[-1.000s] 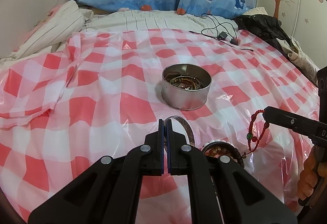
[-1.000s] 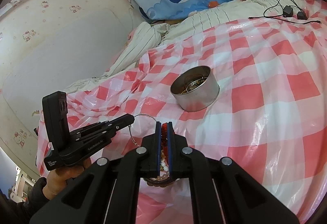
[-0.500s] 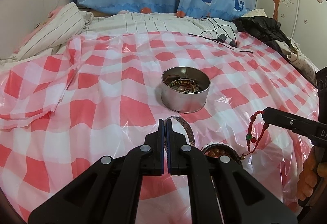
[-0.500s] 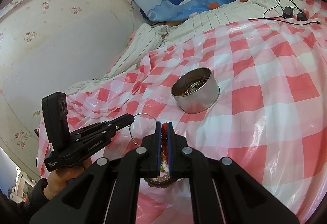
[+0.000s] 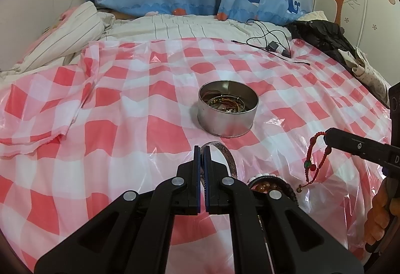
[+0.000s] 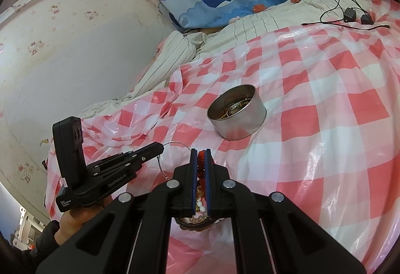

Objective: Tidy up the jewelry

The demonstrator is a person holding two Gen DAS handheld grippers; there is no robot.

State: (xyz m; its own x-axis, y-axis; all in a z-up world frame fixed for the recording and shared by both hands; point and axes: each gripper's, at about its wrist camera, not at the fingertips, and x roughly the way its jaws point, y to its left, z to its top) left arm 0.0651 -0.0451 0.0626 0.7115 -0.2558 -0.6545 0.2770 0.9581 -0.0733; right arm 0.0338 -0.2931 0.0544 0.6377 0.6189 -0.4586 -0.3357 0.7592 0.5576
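My left tool [image 5: 201, 149] is pinched tight on a thin metal bangle [image 5: 228, 156], its fingers closed to the band's thickness, and holds it just above the checked sheet [image 5: 125, 129] on the bed. The right-wrist view shows the bangle as a thin wire hoop [image 6: 175, 146] jutting from the left tool's tip, so the grip is on the rim only; I judge a light hoop like that will swing if I move fast.

My right tool [image 6: 200, 154] is likewise clamped shut, on a red beaded bracelet [image 5: 315, 161]. The left view shows it dangling from the tool's tip as a loop with a green bead and a small charm at the bottom, clear of the sheet. Holding it by one point lets it hang straight, which should make it easier to lower into a narrow opening.

The tin [image 5: 227, 111] sits upright near the middle of the bed, ahead of both tools and apart from them, already holding a tangle of bands. A pile of beaded bracelets [image 5: 271, 181] lies on the sheet near the bed's near edge, just below my tools. I judge both held pieces are headed for the tin, one tool at a time to avoid a clash over its rim.
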